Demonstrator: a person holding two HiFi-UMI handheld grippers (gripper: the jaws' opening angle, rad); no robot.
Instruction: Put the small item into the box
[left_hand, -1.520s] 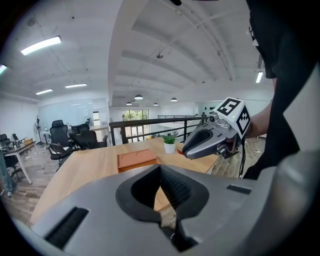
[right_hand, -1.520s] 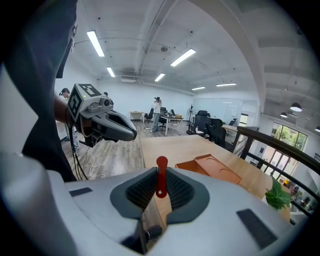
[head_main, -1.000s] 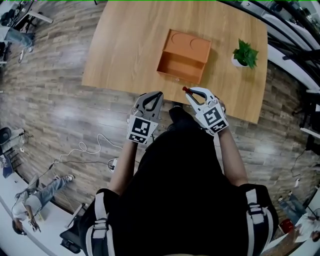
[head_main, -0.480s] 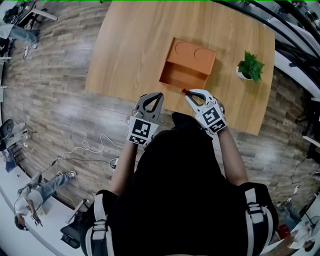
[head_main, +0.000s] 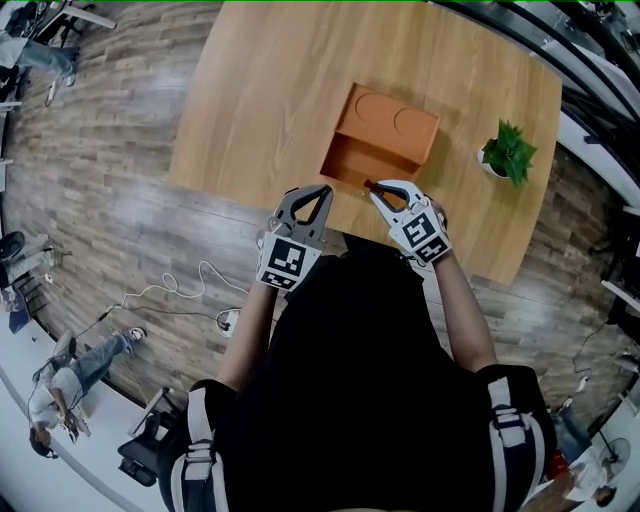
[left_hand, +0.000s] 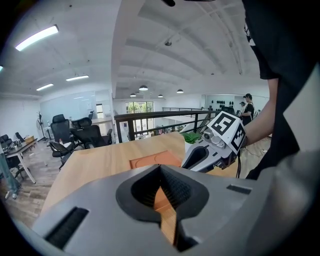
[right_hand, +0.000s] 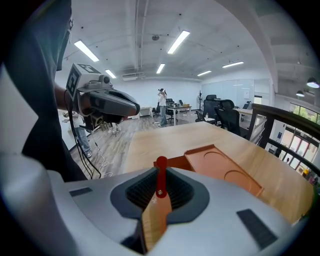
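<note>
Judged to be the carry: bringing the item (right_hand: 160, 176) toward the box (head_main: 383, 128), with the drop not yet made. Right gripper (head_main: 372, 187): jaws narrow, pinched on the slim red item, round head poking up past the tips in the right gripper view. Left gripper (head_main: 320, 192): jaws together, nothing between them, hovering just beside the right one over the near edge of the bench (head_main: 250, 110). Just above both in the head view, at centre: the orange box, open compartment on its lower side, flat part with two round hollows on its upper side. Off to the right, well apart: a small plant (head_main: 510, 152). To do the step well: hold the pinch firm, so thin a piece being likely to swivel or slip between the pads. Bring the tips over the open compartment, not over the flat part with the hollows. Lower far enough to get the item below the walls before parting the jaws. Open only a little, then lift straight up, to avoid dragging the item back out or nudging the box. Park the left gripper clear of the path, or rest it against the box's side as a guard against sliding.
</note>
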